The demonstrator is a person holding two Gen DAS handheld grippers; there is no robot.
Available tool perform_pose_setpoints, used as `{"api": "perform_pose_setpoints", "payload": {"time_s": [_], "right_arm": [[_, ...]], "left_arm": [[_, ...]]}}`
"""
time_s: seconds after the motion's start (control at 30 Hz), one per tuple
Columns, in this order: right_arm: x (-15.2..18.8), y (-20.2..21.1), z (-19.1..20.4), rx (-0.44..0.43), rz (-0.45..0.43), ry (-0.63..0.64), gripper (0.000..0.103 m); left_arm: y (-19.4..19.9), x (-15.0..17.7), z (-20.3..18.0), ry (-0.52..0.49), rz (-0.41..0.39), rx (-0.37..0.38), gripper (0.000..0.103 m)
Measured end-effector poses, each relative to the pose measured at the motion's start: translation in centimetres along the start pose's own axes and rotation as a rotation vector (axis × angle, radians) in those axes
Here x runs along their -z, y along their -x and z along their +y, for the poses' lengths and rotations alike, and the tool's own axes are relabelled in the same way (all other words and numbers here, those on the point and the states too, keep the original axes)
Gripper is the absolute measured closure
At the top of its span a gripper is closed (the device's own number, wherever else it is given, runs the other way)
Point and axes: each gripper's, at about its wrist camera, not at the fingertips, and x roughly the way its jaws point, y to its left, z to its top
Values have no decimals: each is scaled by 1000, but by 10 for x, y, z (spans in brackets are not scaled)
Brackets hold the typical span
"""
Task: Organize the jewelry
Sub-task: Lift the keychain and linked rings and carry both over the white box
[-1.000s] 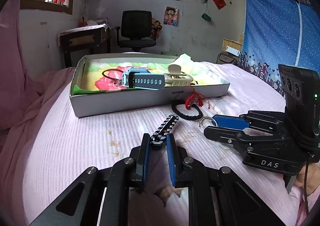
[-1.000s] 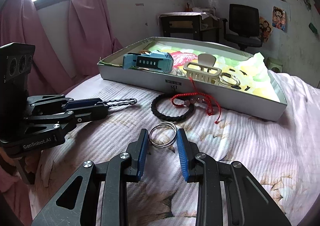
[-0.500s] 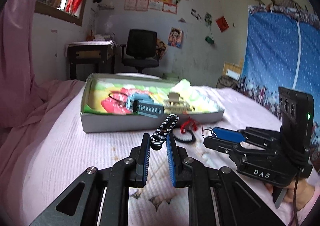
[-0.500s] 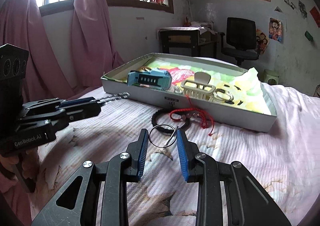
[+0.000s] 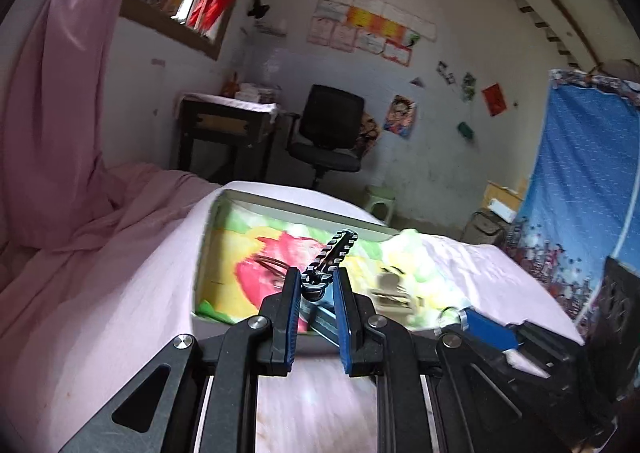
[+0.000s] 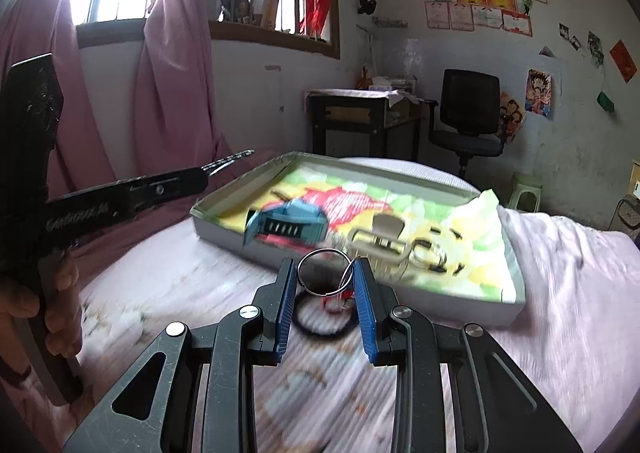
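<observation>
My left gripper (image 5: 315, 285) is shut on a black-and-silver link bracelet (image 5: 331, 259) and holds it in the air over the near left part of the shallow box (image 5: 202, 253). It also shows in the right wrist view (image 6: 228, 161). My right gripper (image 6: 325, 277) is shut on silver ring bangles (image 6: 324, 273), lifted above the bed in front of the box (image 6: 460, 297). A black cord bracelet (image 6: 320, 327) and a red string bracelet (image 6: 334, 303) lie on the bed under it.
The box holds a blue watch (image 6: 288, 225), a cream hair claw (image 6: 380, 237), silver bangles (image 6: 430, 253) and a dark hoop (image 5: 272, 265) on colourful paper. A pink curtain (image 5: 60, 113) hangs left. A desk (image 5: 224, 133) and office chair (image 5: 328, 141) stand behind the bed.
Both grippers have risen off the bed with their items. The left one has carried the link bracelet forward over the box; the right one has lifted the ring bangles toward the box's front wall.
</observation>
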Motion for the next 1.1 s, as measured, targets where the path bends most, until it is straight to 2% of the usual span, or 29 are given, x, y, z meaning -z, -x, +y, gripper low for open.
{"api": "perform_pose_setpoints", "payload": {"time_s": [0.17, 0.33, 0.7, 1.1], "right_arm": [[-25, -18, -10, -13, -17, -30, 77], [-37, -47, -11, -10, -15, -80, 77], [-22, -78, -7, 30, 80, -98, 77], [-18, -89, 2, 56, 143, -58, 77]], "left_arm": [[-22, 5, 21, 55, 69, -51, 87], [-32, 11, 33, 96, 92, -48, 87], [-50, 15, 34, 81, 155, -65, 87], [-51, 16, 29, 60, 168, -82, 87]]}}
